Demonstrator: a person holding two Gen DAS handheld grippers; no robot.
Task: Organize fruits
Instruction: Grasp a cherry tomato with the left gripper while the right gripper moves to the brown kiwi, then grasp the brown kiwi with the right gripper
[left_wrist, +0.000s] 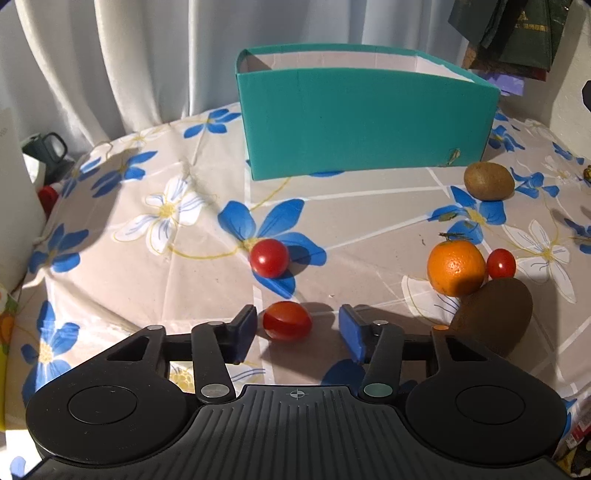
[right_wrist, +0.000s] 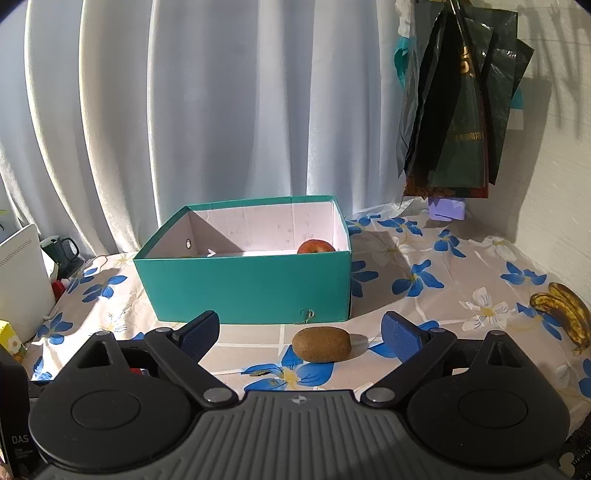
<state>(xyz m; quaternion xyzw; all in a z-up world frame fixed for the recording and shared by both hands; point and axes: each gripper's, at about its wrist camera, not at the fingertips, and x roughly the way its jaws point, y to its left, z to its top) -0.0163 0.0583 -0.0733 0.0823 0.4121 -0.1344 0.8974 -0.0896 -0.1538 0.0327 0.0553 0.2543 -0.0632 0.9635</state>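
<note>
Flowered tablecloth (left_wrist: 140, 258), lower centre: the left gripper (left_wrist: 297, 332) is straddling, not yet pinching, one tomato (left_wrist: 287, 320) lying crosswise. Three tomatoes, two kiwis, one orange (left_wrist: 456, 267) are showing. The right gripper (right_wrist: 301, 334) is standing spread around a crosswise kiwi (right_wrist: 321, 344).

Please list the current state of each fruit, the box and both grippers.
left gripper: open, around a tomato, pads not touching
nearest tomato: on the cloth, between the jaws
right gripper: open wide, empty
kiwi: lying on the cloth
teal box: lidless, upright
apple: inside the box
orange: on the cloth
</note>
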